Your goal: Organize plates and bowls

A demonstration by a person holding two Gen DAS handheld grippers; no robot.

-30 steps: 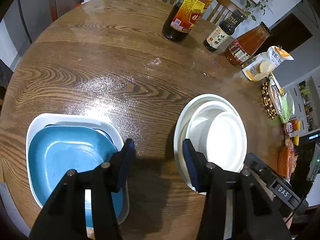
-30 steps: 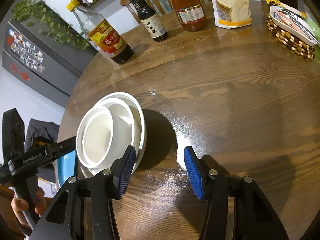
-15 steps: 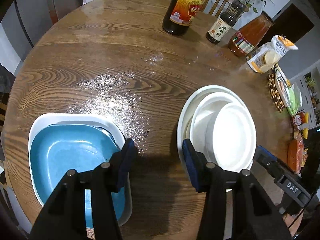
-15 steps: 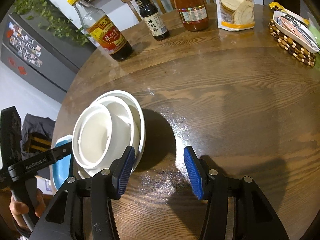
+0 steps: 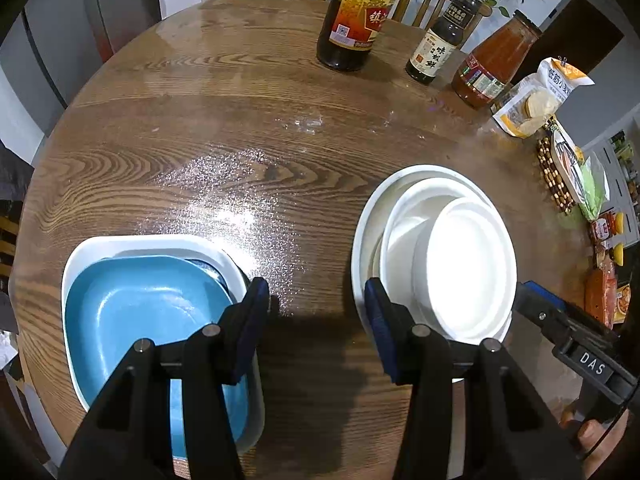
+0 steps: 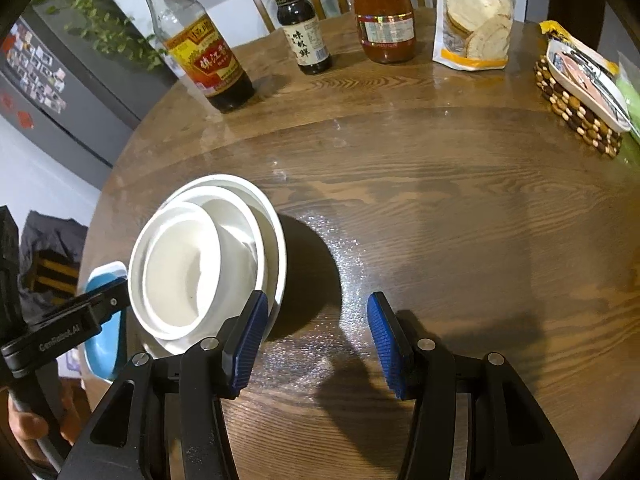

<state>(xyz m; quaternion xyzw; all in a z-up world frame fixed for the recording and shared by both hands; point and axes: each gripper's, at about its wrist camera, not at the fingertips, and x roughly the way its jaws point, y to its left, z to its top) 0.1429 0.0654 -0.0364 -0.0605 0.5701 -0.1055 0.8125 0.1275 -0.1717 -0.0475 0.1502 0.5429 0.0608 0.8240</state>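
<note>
Looked pretty much sorted already: on the round wooden counter (image 5: 168, 128) the square stack (image 5: 152, 312) (blue plates in a white dish) sat near-left, and the white round stack (image 5: 436, 256), bowls nested in a plate, sat near-right. Maybe just merging or nudging left, I'd guess. The left gripper (image 5: 316, 320) hovered between the stacks, fingers parted, holding nothing; same for the right gripper (image 6: 316, 336) over bare wood. Bottles (image 6: 204, 56) and snack bag (image 6: 476, 16) stood far back, out of the way.
</note>
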